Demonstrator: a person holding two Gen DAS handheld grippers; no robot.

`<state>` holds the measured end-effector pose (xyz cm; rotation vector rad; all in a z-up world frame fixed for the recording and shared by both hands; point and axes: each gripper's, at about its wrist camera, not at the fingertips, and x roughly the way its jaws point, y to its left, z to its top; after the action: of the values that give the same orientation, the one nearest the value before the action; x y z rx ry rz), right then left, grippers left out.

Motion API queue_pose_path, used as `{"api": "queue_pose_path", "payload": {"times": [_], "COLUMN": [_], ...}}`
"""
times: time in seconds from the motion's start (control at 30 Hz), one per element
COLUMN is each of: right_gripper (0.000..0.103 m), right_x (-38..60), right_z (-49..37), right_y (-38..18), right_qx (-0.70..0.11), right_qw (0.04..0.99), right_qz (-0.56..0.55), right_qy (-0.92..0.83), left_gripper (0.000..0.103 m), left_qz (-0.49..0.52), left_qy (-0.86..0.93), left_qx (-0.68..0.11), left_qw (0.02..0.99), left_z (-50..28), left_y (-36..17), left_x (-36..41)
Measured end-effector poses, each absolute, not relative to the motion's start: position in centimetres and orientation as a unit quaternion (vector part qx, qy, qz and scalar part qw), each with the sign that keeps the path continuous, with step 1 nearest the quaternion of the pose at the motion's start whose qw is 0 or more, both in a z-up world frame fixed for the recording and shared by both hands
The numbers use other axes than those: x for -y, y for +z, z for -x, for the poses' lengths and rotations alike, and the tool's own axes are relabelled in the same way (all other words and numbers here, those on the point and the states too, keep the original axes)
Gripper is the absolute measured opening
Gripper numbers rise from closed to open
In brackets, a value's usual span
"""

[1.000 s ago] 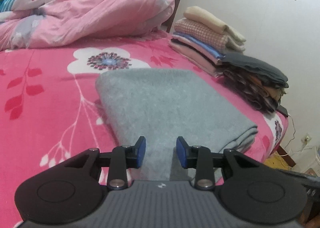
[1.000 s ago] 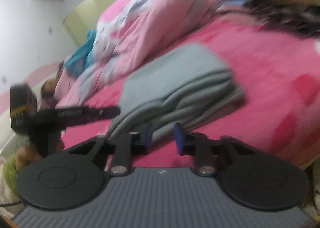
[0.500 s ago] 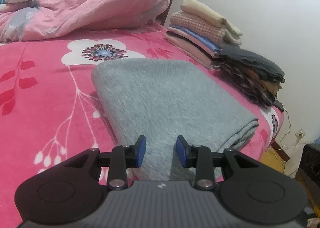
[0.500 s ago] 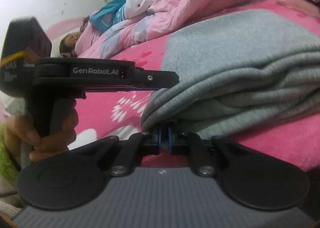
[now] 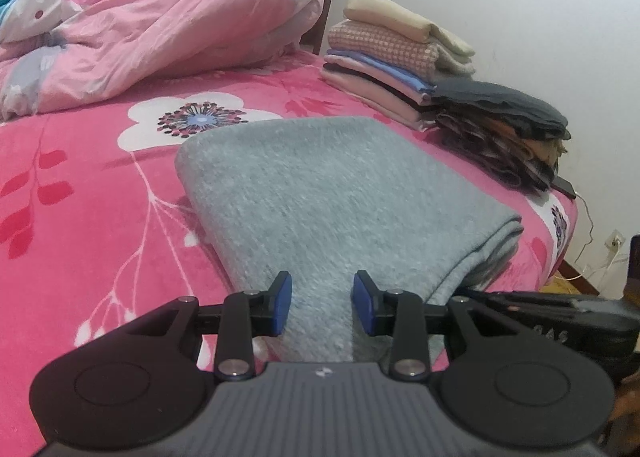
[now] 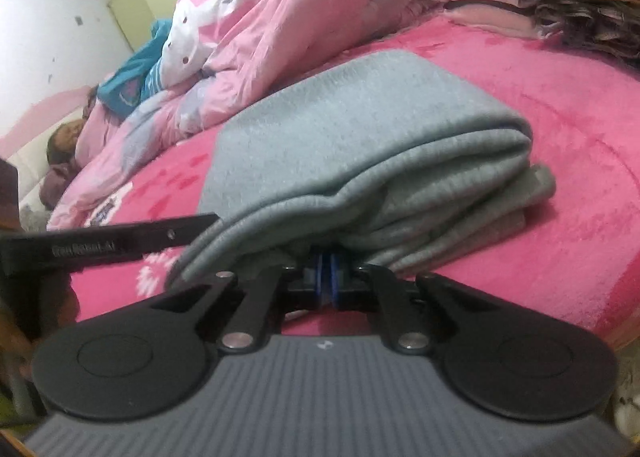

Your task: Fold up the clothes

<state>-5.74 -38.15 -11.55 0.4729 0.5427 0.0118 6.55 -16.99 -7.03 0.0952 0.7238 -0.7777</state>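
Right gripper [image 6: 329, 273]: pads pressed together after just closing, nipping a lower layer at the near edge of the folded grey garment [image 6: 360, 137]; pointed slightly downward, low over the bed.
Left gripper [image 5: 322, 307]: jaws partly apart, blue pads [image 5: 282, 303] straddling the near left part of the grey cloth [image 5: 320, 193]; whether pressing on the fabric, cannot tell; angled down toward the bed.
Left gripper seen from the right camera: black body [image 6: 120, 241] lying level at the left, tip tucked at the garment's near left corner.
Right gripper seen from the left camera: dark body [image 5: 552, 317] at the near right, reaching under the cloth's near right corner.
Hand: part of a person's hand [image 6: 16, 337] at the left edge, blurred.
Grey garment: folded in several layers, flat in the middle of the pink floral bedspread [image 5: 80, 197], layered edges facing the right camera.
Folded pile [image 5: 396, 69]: stack of cream, checked, blue and pink pieces at the far right of the bed, beside the wall.
Dark pile [image 5: 504, 129]: dark and patterned clothes, nearer than the light stack, touching it.
Duvet [image 5: 160, 17]: pink and white, rumpled, far left.
Person [image 6: 64, 145]: lying at the far left end of the bed.
Wall socket [image 5: 614, 241]: low on the right wall, with a cord.
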Motion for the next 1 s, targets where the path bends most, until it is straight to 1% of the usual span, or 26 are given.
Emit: {"api": "queue_pose_path", "payload": {"times": [0.07,0.2,0.27,0.33,0.4,0.57,0.67,0.77,0.93,1.0], "right_gripper": [0.003,0.003,0.000,0.000,0.000,0.000,0.000,0.000,0.000,0.004], "right_x": [38.3,38.9,39.4,39.6,39.6,39.6,39.5,40.0,40.1,39.9], "right_z": [6.2,7.5,6.8,5.7,5.5,6.6,6.8,5.8,6.7,7.6], "right_y": [-11.3,-10.4,-10.9,-11.9,-12.1,-11.4,-10.9,-12.3,-11.7,-10.9], "right_qx": [-0.261,-0.239,-0.247,-0.271,-0.278,-0.263,-0.252,-0.267,-0.263,-0.254], "right_qw": [0.936,0.941,0.939,0.933,0.930,0.931,0.937,0.931,0.928,0.930], "right_qz": [-0.237,-0.239,-0.238,-0.237,-0.238,-0.250,-0.234,-0.243,-0.257,-0.259], "right_qy": [0.001,-0.020,-0.028,-0.031,-0.031,-0.040,-0.060,-0.057,-0.055,-0.055], "left_gripper": [0.035,0.035,0.035,0.035,0.035,0.035,0.036,0.036,0.036,0.036], "left_qz": [-0.047,-0.052,-0.054,-0.056,-0.056,-0.056,-0.057,-0.057,-0.051,-0.050], "left_qy": [-0.370,-0.372,-0.373,-0.373,-0.373,-0.374,-0.376,-0.376,-0.375,-0.376], "left_qx": [-0.343,-0.340,-0.339,-0.339,-0.338,-0.334,-0.333,-0.332,-0.330,-0.329], "left_qw": [0.862,0.862,0.862,0.862,0.862,0.863,0.863,0.863,0.865,0.865], "left_z": [-6.5,-6.4,-6.4,-6.4,-6.3,-6.2,-6.2,-6.2,-6.1,-6.1], "left_y": [-7.1,-7.2,-7.2,-7.2,-7.2,-7.3,-7.3,-7.4,-7.5,-7.5], "left_x": [17.1,17.1,17.1,17.1,17.1,17.0,16.9,17.0,16.8,16.8]}}
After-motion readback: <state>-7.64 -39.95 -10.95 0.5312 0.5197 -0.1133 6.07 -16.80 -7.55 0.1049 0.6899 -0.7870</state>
